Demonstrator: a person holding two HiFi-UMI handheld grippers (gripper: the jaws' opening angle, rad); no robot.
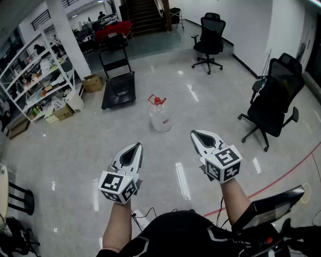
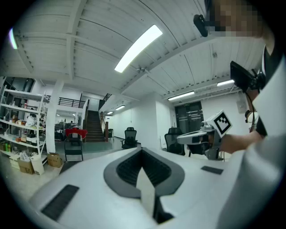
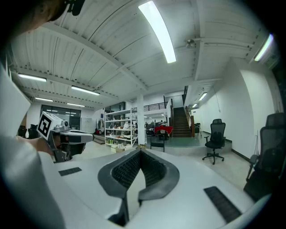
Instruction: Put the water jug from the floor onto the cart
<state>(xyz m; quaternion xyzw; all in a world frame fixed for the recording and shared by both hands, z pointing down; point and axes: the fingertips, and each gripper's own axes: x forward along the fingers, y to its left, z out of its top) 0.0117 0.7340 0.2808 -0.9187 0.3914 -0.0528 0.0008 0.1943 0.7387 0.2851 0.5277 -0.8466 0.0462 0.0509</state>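
Observation:
A clear water jug (image 1: 160, 116) with a red cap and red handle stands upright on the grey floor ahead of me. Beyond it to the left is a black flat cart (image 1: 119, 90) with an upright push handle. My left gripper (image 1: 134, 148) and right gripper (image 1: 197, 135) are held side by side in the air, short of the jug, both shut with nothing in them. In the left gripper view the shut left gripper (image 2: 142, 151) points level across the room, with the right gripper (image 2: 196, 137) beside it. The right gripper (image 3: 139, 153) looks toward the cart (image 3: 157, 144).
Two black office chairs (image 1: 209, 42) (image 1: 273, 100) stand at the back and right. A white shelf rack (image 1: 35, 75) with boxes (image 1: 92, 83) lines the left wall. Stairs (image 1: 146, 15) rise at the far end. Red tape (image 1: 286, 175) marks the floor at the right.

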